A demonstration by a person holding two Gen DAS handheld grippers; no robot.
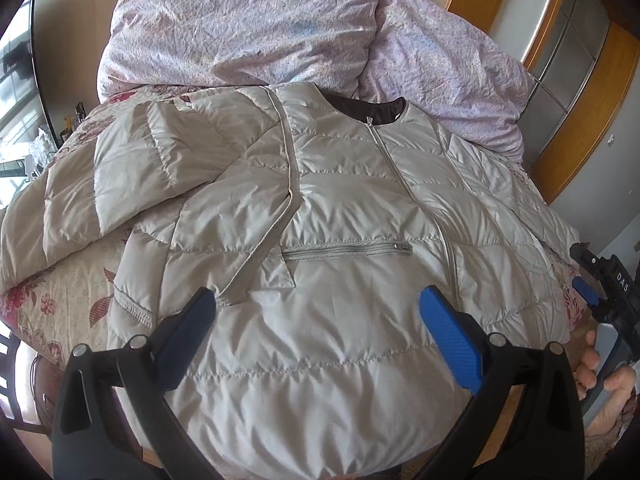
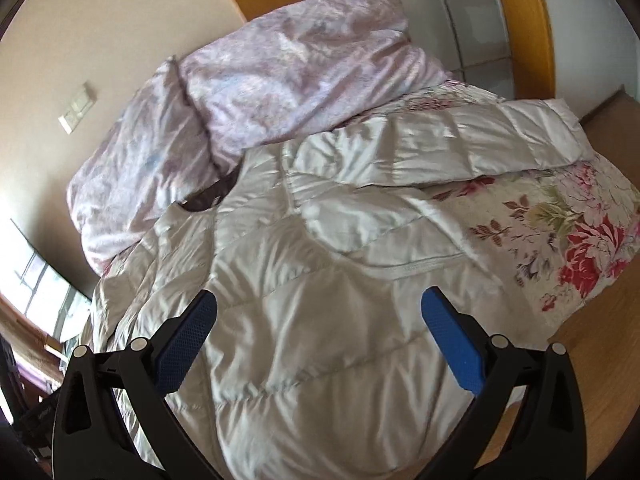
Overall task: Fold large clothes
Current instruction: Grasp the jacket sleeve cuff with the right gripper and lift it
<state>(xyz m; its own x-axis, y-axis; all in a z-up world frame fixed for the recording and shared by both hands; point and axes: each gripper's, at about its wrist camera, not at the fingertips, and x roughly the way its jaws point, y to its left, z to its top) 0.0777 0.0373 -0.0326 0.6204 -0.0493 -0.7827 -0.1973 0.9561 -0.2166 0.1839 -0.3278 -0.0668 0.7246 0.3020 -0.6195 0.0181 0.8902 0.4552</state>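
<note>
Now, the pale beige quilted puffer jacket (image 1: 320, 208) lies front-up on the floral-covered bed (image 1: 72, 280), below the lilac crumpled duvet (image 1: 240, 24), one sleeve doubled across its chest. It looks light, puffy and slick, likely to slide and spring back, so a firm seam or the hem seems the best hold. The left gripper (image 1: 318, 308) hovers wide open above the hem, holding nothing; the right gripper (image 2: 319, 310) likewise gapes empty over the jacket's side.

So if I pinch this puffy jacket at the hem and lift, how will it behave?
The jacket will probably flop and drape: it already lies in soft creases. Its shiny shell looks slippery, so it may slide between the fingers. The quilted padding suggests it is light for its bulk.
</note>
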